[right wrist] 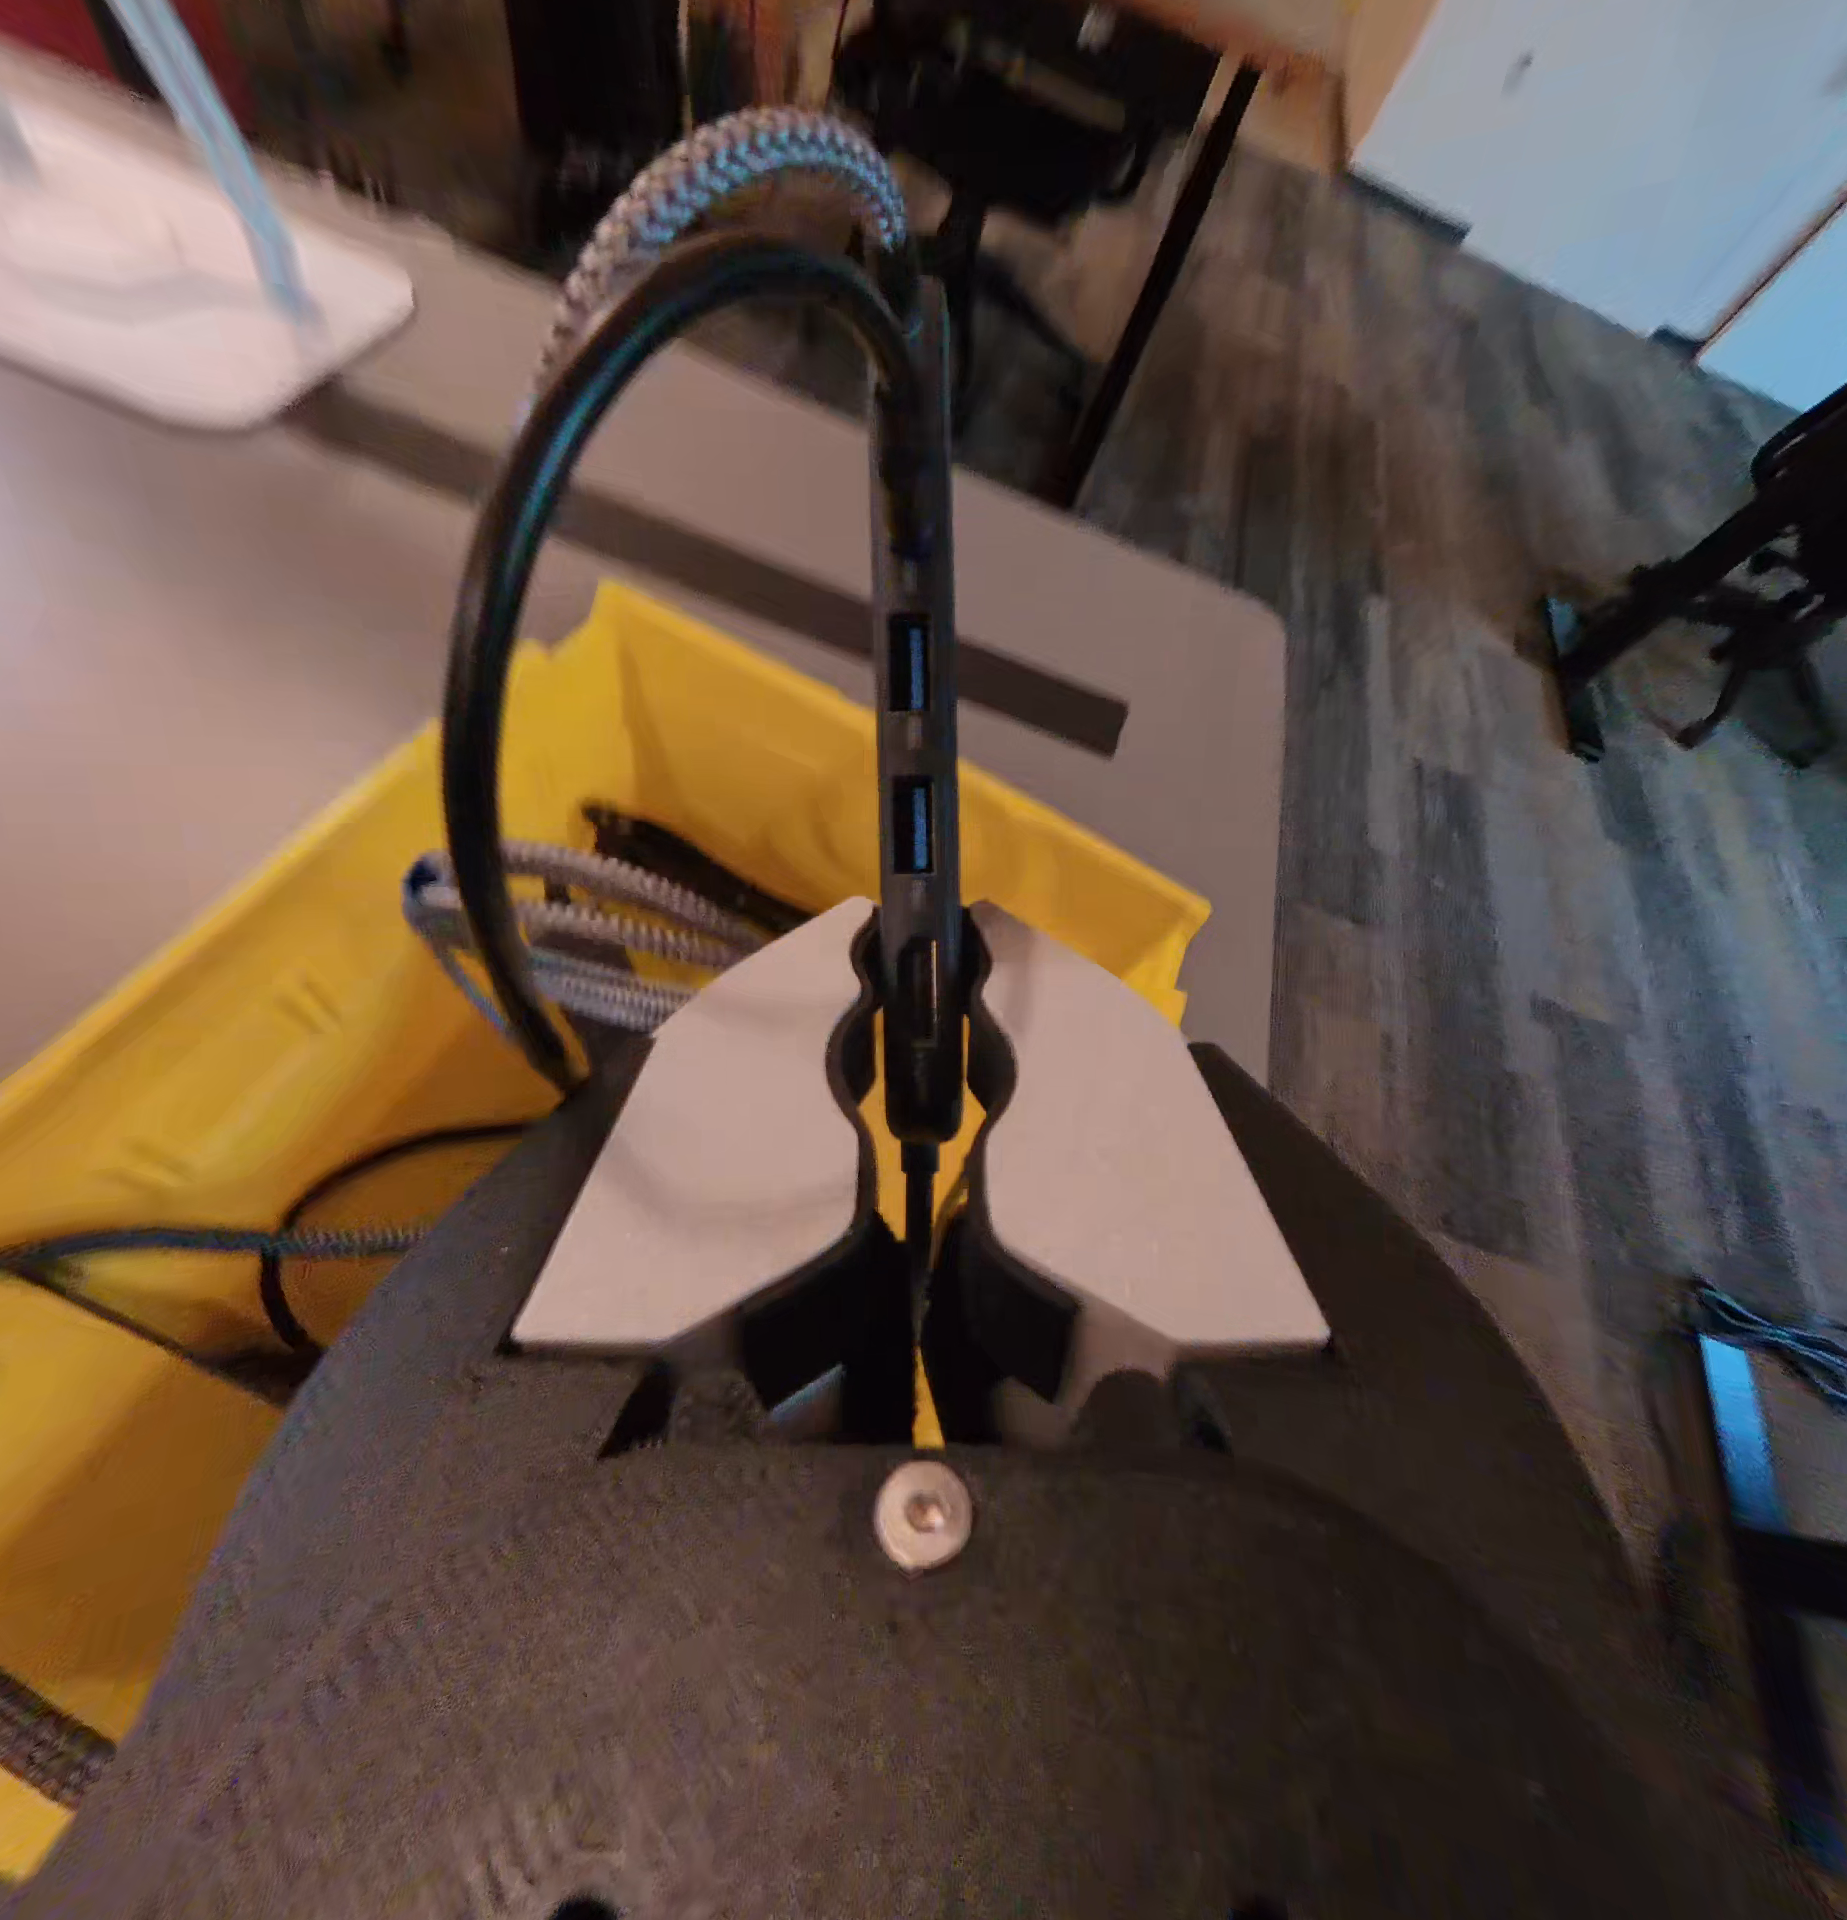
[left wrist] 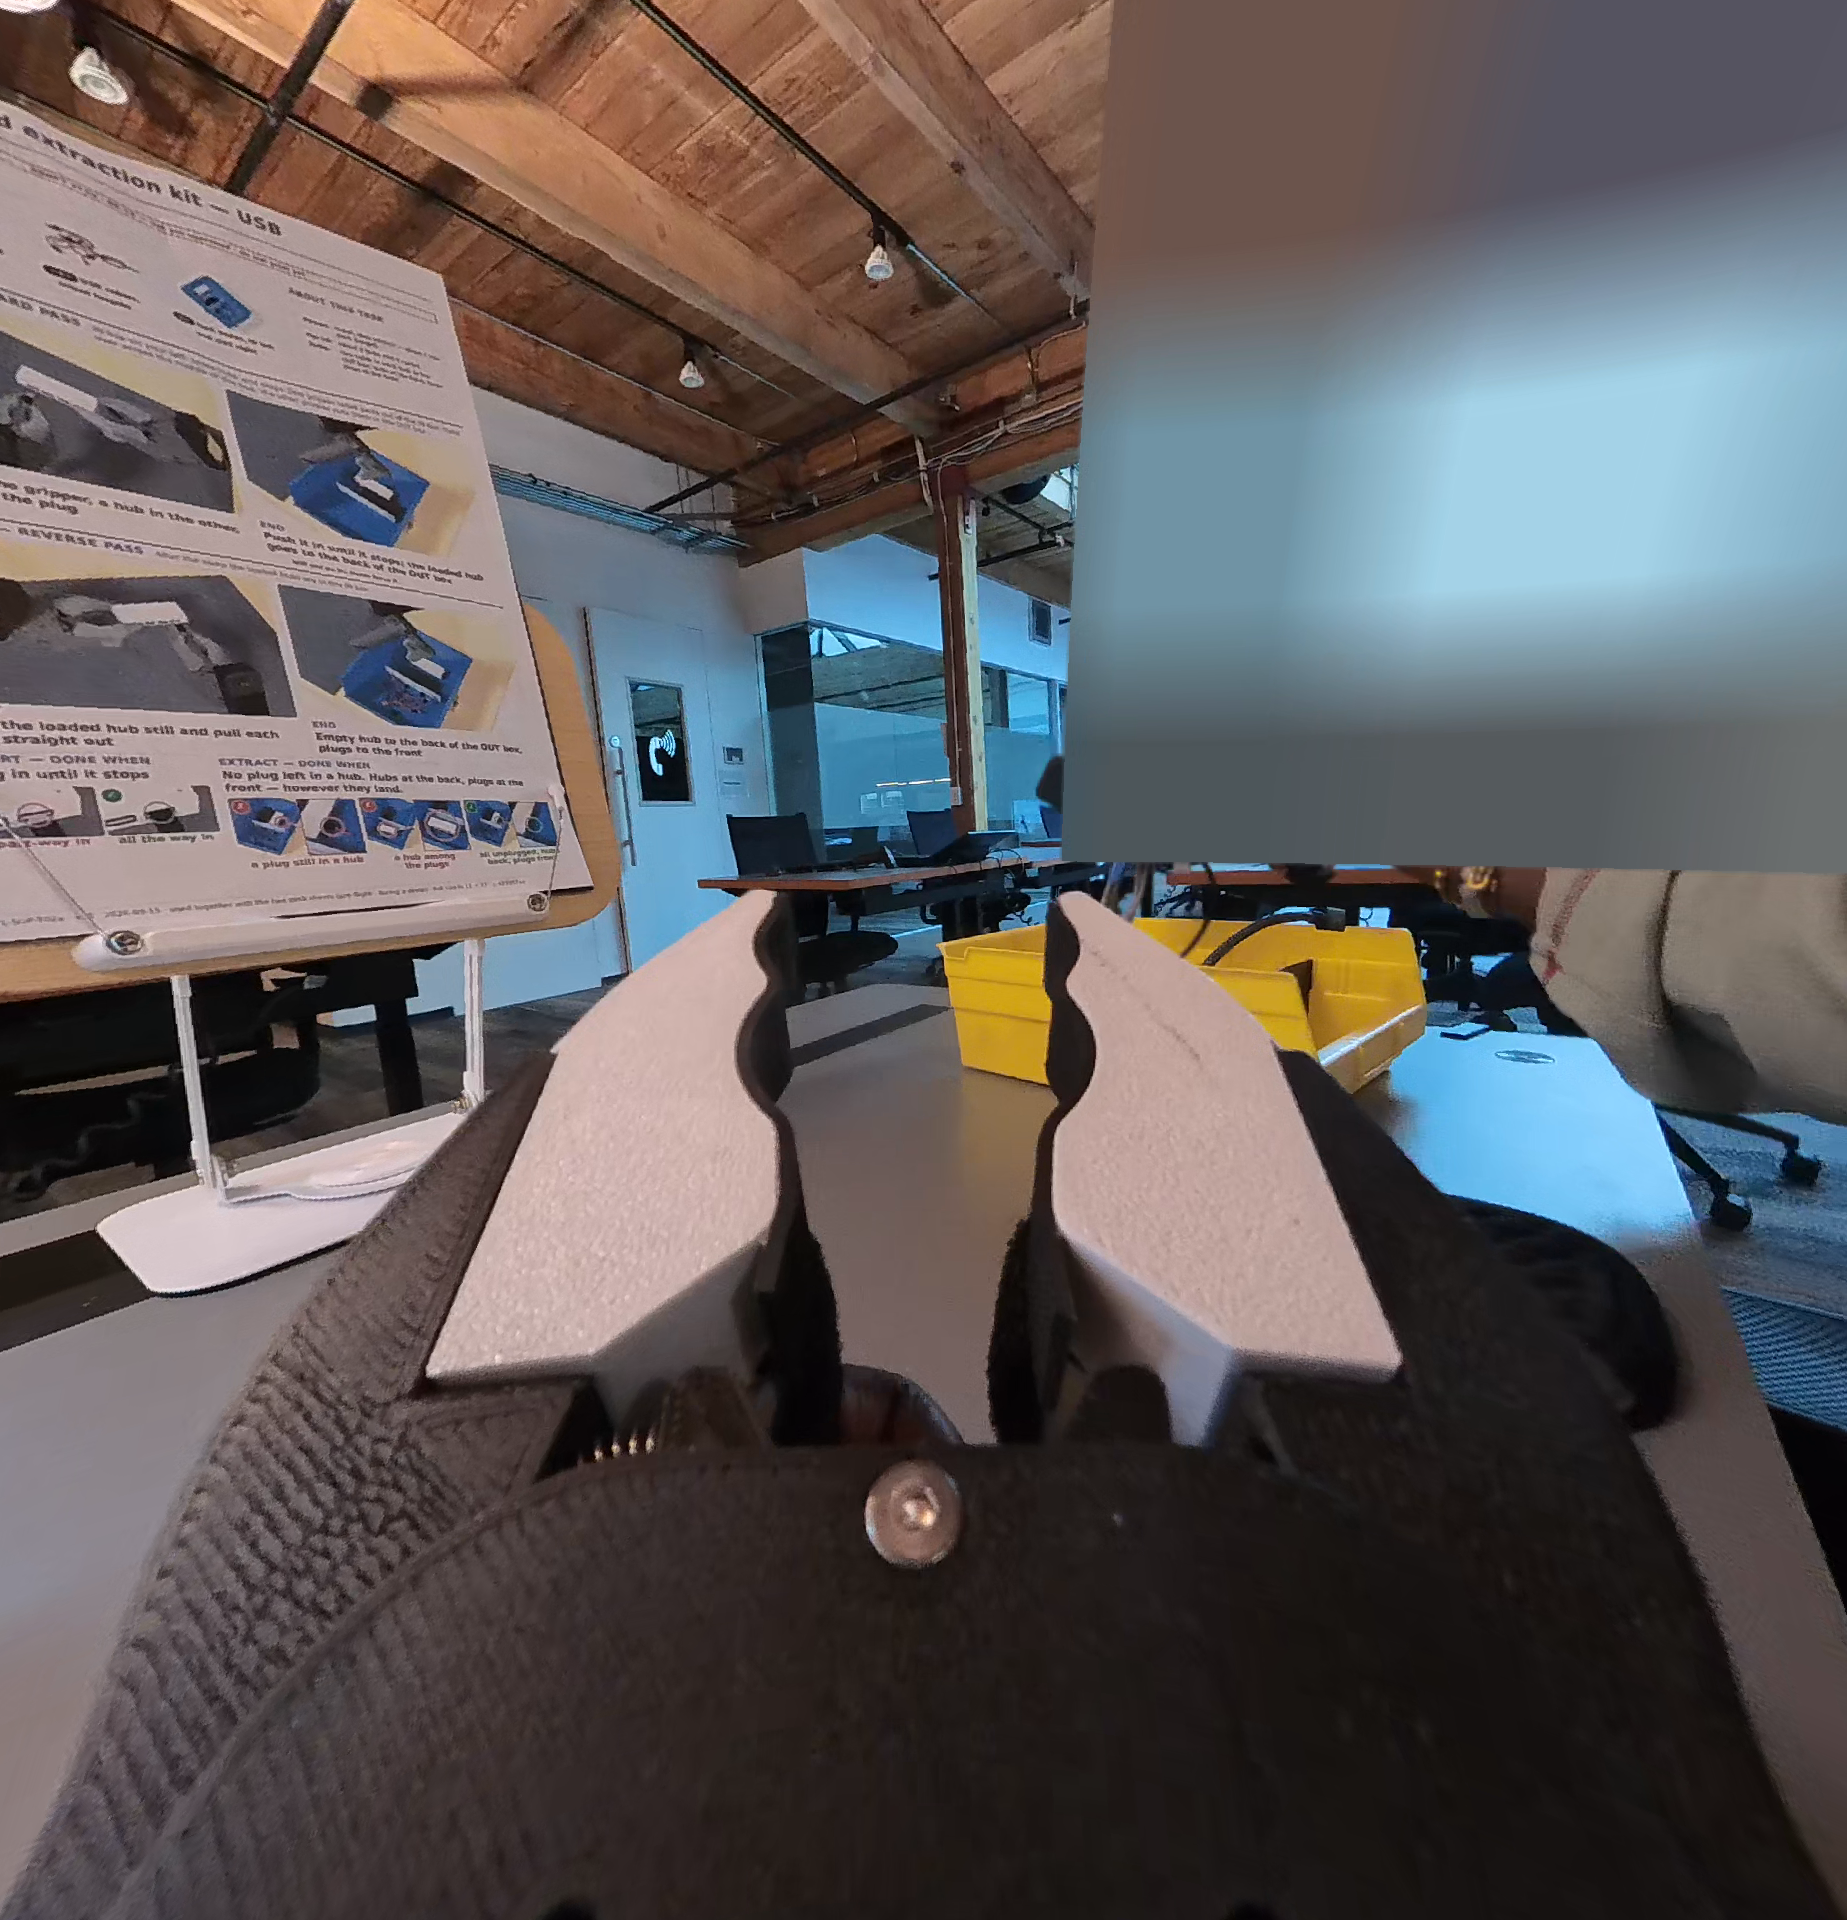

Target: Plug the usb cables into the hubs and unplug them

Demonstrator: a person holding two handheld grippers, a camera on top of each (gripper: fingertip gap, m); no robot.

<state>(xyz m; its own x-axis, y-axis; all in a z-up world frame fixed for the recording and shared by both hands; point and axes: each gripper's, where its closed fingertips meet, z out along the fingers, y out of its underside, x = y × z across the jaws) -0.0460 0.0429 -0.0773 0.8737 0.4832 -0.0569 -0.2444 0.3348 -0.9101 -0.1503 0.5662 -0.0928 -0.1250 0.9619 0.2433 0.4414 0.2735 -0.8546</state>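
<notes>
My right gripper (right wrist: 917, 940) is shut on the near end of a slim dark USB hub (right wrist: 914, 727) and holds it edge-up above the yellow bin (right wrist: 275, 997). Two blue ports show empty on the hub's edge. A black cable (right wrist: 483, 644) and a grey braided cable (right wrist: 732, 156) arch from the hub's far end down toward the bin. More braided cables (right wrist: 607, 945) lie in the bin. My left gripper (left wrist: 914, 925) is open and empty, low over the grey table (left wrist: 898, 1195), pointing at the yellow bin (left wrist: 1002, 997).
A white stand (left wrist: 233, 1236) holding an instruction sheet (left wrist: 223, 540) is at the left on the table. A person's sleeve (left wrist: 1708, 987) is at the right. The table's far edge (right wrist: 1251, 665) drops to a wood floor, with desks and chairs beyond. Left tips to right tips: about 55 cm.
</notes>
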